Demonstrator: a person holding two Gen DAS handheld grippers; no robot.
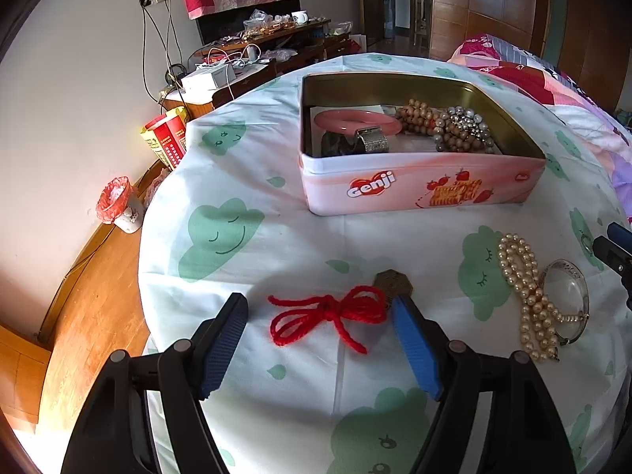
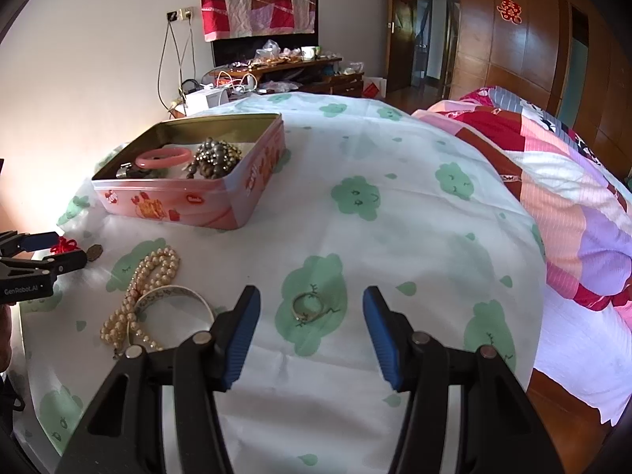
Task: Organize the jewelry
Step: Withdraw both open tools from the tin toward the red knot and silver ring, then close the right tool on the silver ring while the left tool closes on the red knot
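Both pairs of tongs hang over the table with jaws spread and nothing between the pads. The left tongs straddle the red cord, which lies flat on the cloth right in the gap, its loops running crosswise from one blue pad toward the other. Its brown pendant sits just past the right-hand pad. The right tongs frame the small ring, flat on a green cloud print, dead centre between the pads.

So each hand has its own target straight ahead and below. The pearl necklace and the bangle lie between the two hands, untouched. The tin waits farther back, open, already holding a pink bangle and beads. The ring looks like the trickier pick: thin and lying flat.
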